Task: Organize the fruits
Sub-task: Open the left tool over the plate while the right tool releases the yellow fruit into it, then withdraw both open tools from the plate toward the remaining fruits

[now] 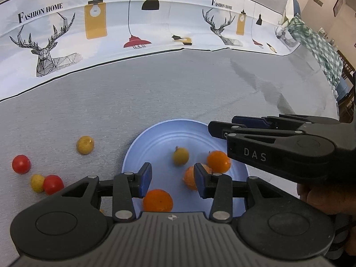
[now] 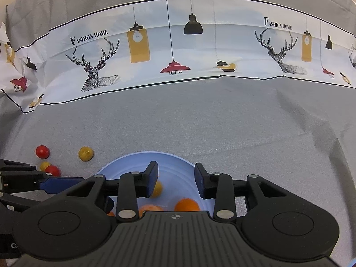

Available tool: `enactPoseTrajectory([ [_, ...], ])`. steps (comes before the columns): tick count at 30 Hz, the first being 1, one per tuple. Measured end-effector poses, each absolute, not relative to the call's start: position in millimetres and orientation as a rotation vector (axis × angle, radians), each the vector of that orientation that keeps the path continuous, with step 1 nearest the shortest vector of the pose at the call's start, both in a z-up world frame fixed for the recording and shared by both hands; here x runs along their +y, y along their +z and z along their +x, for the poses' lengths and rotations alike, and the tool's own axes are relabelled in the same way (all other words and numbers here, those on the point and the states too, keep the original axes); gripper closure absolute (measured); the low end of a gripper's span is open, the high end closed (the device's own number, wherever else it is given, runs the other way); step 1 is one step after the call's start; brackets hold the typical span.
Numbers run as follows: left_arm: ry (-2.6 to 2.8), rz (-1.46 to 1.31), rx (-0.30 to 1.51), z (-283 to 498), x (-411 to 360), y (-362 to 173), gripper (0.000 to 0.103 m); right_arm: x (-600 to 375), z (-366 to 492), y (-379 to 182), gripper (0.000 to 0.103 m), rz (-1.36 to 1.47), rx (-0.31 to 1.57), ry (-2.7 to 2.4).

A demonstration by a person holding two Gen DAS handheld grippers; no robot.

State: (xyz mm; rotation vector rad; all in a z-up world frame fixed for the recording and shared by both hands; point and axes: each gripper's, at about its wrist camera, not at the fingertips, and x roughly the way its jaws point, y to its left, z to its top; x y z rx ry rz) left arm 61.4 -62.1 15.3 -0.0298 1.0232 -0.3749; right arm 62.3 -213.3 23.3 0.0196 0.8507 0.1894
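Left wrist view first: the left gripper [image 1: 173, 180] hangs over the near edge of the blue plate [image 1: 155, 138], jaws spread wide with nothing between them. On the plate, one orange fruit [image 1: 158, 201] sits right below the gap, a second orange fruit [image 1: 218, 161] lies toward the right side, and a third, paler orange one [image 1: 189, 177] is half hidden behind the right pad. A small yellow fruit [image 1: 181, 156], slightly blurred, sits mid-plate. Off to the left on the grey tablecloth [image 1: 155, 93], work remains: a lone yellow fruit [image 1: 85, 145], a red cherry tomato [image 1: 21, 164] further out, and a second red tomato [image 1: 53, 184] touching a small yellow one [image 1: 37, 183]. The right gripper [image 1: 222, 129] reaches in from the right above the plate's far rim; side-on like this, its jaws cannot be read from here.

Over to the right wrist view: the right gripper [image 2: 175, 179] is also spread and empty, poised above the plate [image 2: 173, 162]. Below it sit a yellow fruit [image 2: 157, 189] against the left pad and orange fruit [image 2: 187, 204] near the camera body. At left, the same stragglers wait on the cloth: two red tomatoes [image 2: 42, 152] [image 2: 53, 170], the lone yellow [image 2: 85, 153] and a small yellow [image 2: 45, 165].

By my reckoning, roughly half done: four fruits plated, four still out on the cloth, all on the left gripper's side.
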Motion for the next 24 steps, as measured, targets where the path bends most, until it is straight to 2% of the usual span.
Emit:
enactPoseTrajectory([
  [24, -0.357, -0.037, 1.029, 62.2, -58.5, 16.8, 0.057, -209.2, 62.8, 18.7, 0.064, 0.025, 0.859, 0.19],
])
